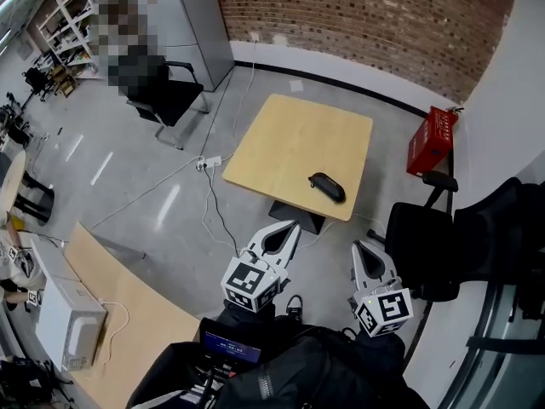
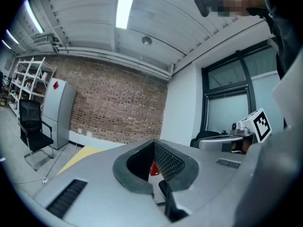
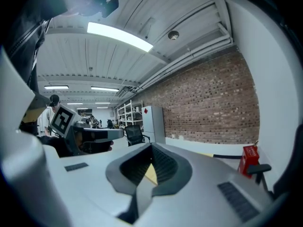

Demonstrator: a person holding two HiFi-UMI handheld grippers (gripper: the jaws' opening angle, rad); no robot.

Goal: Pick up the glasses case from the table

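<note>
The black glasses case point(image 1: 327, 187) lies near the front right corner of the light wooden table point(image 1: 289, 139). Both grippers hover over the floor, short of the table's near edge and apart from the case. My left gripper point(image 1: 289, 228) points at the table's front edge, jaws together and empty. To its right, my right gripper point(image 1: 361, 249) is likewise shut with nothing in it. In the left gripper view the left gripper point(image 2: 154, 144) has its jaws closed, and a strip of the table point(image 2: 80, 157) shows at left. The right gripper point(image 3: 151, 146) looks the same in its own view.
A black office chair point(image 1: 423, 239) stands right of the grippers, near the table's corner. A red box point(image 1: 432, 139) sits on the floor by the right wall. Cables and a power strip point(image 1: 209, 163) lie left of the table. Another desk point(image 1: 128, 309) is at lower left.
</note>
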